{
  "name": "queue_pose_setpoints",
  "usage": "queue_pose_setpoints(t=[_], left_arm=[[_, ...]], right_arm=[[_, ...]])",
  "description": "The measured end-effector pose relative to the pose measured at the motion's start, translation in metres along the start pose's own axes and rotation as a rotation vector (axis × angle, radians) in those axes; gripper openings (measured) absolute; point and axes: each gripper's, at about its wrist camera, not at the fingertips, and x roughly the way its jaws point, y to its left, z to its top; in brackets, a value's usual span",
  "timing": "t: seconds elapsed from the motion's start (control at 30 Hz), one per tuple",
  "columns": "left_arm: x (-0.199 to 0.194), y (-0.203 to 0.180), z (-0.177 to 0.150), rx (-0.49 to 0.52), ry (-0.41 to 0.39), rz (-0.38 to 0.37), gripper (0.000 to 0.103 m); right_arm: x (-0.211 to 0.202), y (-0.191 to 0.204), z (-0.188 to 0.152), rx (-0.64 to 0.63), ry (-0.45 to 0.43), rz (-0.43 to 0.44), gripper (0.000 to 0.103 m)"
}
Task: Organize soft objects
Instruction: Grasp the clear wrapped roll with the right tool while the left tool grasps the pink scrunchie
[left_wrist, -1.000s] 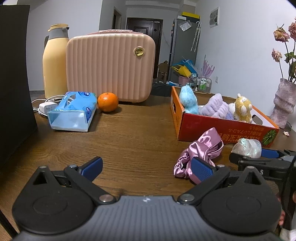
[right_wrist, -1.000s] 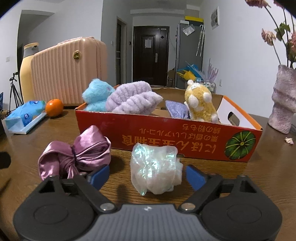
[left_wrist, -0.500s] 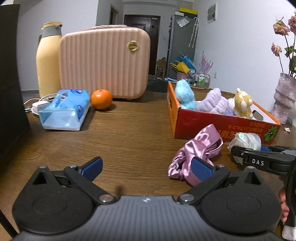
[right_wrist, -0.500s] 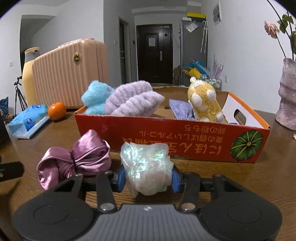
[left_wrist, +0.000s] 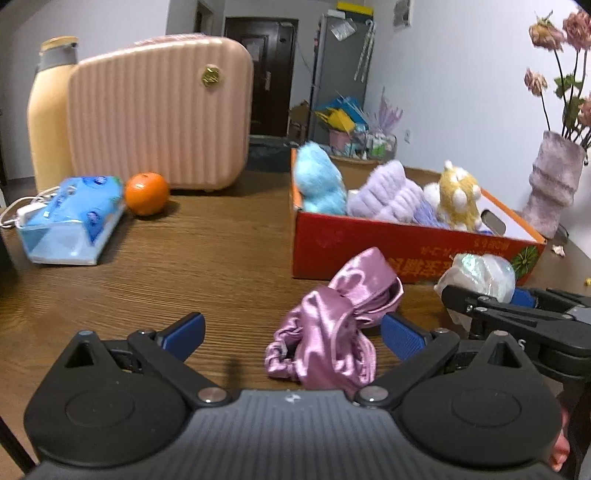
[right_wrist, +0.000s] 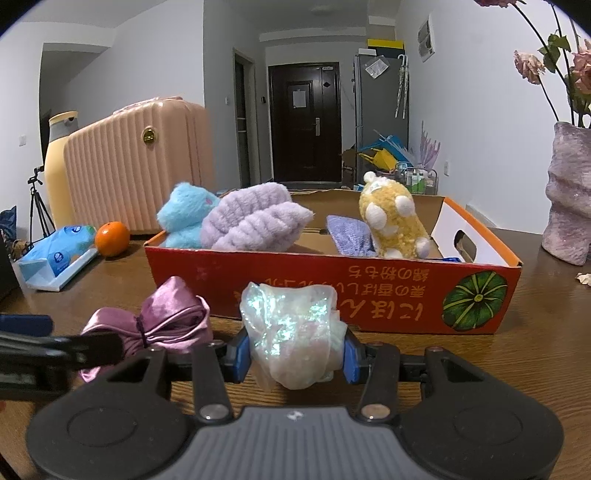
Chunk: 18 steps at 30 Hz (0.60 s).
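Since one second ago, left gripper (left_wrist: 291, 334) has shifted right, so the pink scrunchie (left_wrist: 334, 332) now lies between its wide-open jaws, nearer the right pad. Scrunchie long axis runs near-left to far-right, toward the red box (left_wrist: 369, 243). Right gripper (right_wrist: 293, 354) has just closed and now clamps the shiny pouch (right_wrist: 291, 332), which sits against the box's near wall. Pouch underside and table contact are hidden

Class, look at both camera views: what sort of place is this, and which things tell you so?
Most likely a lived-in flat: a wooden table in a room with a dark entrance door, a pink suitcase and a vase of dried flowers.
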Motion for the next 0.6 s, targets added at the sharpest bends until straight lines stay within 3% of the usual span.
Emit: queue_pose_setpoints(t=[0.3, 0.6], left_arm=[[0.031, -0.016, 0.004, 0.016, 0.070, 0.008, 0.103], [0.046, -0.031, 0.004, 0.073, 0.075, 0.022, 0.103]], right_arm=[[-0.001, -0.014, 0.000, 0.018, -0.004, -0.019, 0.047], [-0.002, -0.021, -0.001, 0.024, -0.004, -0.028, 0.047]])
